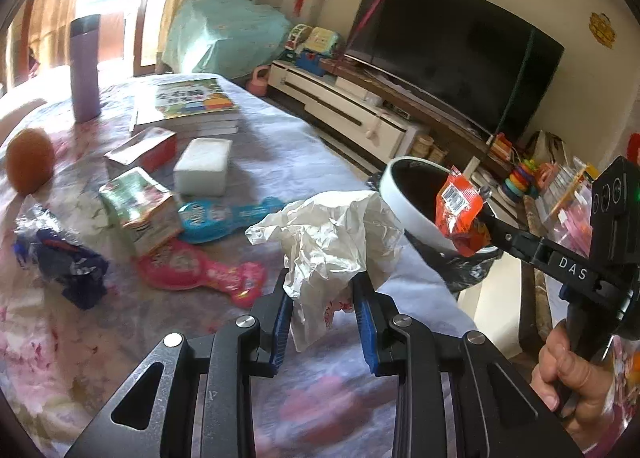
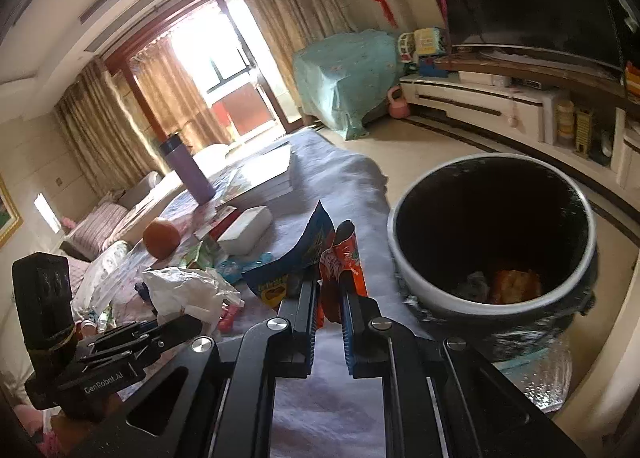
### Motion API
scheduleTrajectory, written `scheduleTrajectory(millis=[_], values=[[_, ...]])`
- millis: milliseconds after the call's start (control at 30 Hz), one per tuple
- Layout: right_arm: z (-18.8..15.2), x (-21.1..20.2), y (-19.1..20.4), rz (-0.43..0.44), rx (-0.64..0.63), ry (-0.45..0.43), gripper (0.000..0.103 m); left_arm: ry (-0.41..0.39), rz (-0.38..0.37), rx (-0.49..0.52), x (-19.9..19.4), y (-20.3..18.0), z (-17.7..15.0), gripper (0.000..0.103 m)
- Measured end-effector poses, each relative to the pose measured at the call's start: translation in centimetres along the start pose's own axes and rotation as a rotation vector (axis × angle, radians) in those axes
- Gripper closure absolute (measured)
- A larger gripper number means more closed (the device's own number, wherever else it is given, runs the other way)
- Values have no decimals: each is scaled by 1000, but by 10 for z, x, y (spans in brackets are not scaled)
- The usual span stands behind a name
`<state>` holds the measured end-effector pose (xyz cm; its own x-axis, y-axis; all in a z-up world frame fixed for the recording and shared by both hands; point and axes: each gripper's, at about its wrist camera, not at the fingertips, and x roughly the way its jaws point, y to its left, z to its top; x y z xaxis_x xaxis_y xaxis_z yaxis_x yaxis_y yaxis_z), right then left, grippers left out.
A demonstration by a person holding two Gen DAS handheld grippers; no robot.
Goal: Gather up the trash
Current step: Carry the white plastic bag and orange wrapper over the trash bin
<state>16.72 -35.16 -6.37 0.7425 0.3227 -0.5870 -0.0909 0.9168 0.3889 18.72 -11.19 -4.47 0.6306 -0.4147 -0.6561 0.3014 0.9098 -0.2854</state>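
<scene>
The left gripper (image 1: 324, 294) is clamped on a crumpled white bag (image 1: 332, 238), held above the cloth-covered table (image 1: 280, 146). The right gripper (image 2: 330, 290) is closed tight on an orange wrapper (image 2: 346, 254) and a blue one (image 2: 308, 246). The bin (image 2: 420, 278), white-walled and dark inside, stands off the table edge at two o'clock from the right gripper, with some trash already at its bottom. More wrappers (image 1: 200, 274), an orange (image 1: 30, 162), books (image 1: 192, 106) and a purple flask (image 1: 85, 66) lie at ten o'clock from the left gripper.

Open bin mouth (image 2: 492, 218) unobstructed beside table edge (image 2: 372, 194); wrappers (image 1: 208, 214) crowding the tabletop behind.
</scene>
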Motion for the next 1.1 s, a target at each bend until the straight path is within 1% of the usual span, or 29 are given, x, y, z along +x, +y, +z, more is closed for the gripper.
scheduleTrajectory(millis=[367, 700, 867, 1100], values=[[4, -24, -34, -55, 56, -42, 93, 18, -44, 70, 23, -37, 14, 75], [9, -36, -60, -90, 89, -59, 93, 25, -63, 115, 44, -61, 26, 75], [12, -39, -73, -95, 112, -65, 93, 38, -72, 139, 59, -71, 34, 75], [20, -33, -88, -99, 131, -58, 93, 35, -75, 164, 74, -84, 46, 75]])
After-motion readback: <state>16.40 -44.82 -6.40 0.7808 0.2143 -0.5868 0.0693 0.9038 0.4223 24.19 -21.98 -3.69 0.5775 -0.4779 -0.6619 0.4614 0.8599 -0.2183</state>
